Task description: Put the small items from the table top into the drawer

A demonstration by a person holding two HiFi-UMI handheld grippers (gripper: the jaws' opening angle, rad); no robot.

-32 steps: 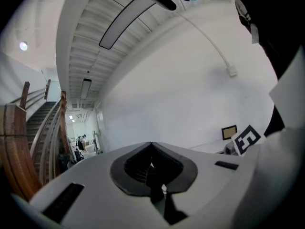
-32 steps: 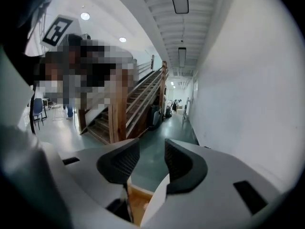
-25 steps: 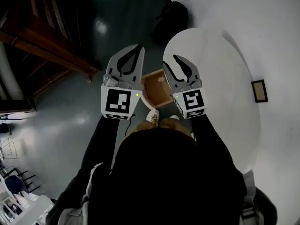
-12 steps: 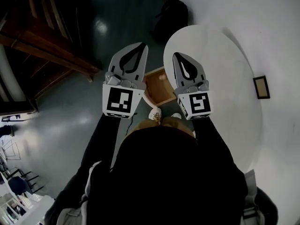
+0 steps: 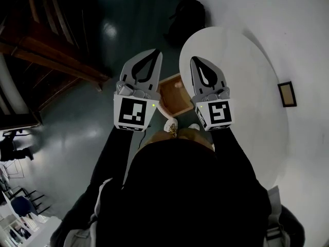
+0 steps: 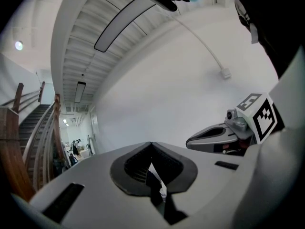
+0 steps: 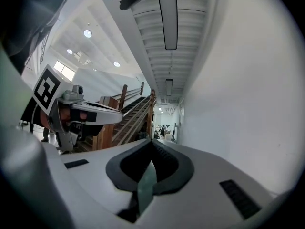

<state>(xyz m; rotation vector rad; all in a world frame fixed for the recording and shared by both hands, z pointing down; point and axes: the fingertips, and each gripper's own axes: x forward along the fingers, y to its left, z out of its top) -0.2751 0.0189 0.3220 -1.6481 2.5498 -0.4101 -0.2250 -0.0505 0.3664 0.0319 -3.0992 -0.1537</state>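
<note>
Seemingly between pick-ups; left tongs [image 5: 152, 54] and right tongs [image 5: 196, 60] flanked the open drawer [image 5: 174, 105], both pressed together on nothing; one small item [image 5: 286, 94] lay at the table [image 5: 241, 60] rim, four o'clock of the right tongs, well apart; next, I judged, a reach there with jaws parted.

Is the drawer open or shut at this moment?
Open. In the head view the wooden drawer stands pulled out from under the round table, and its inner floor shows.
</note>
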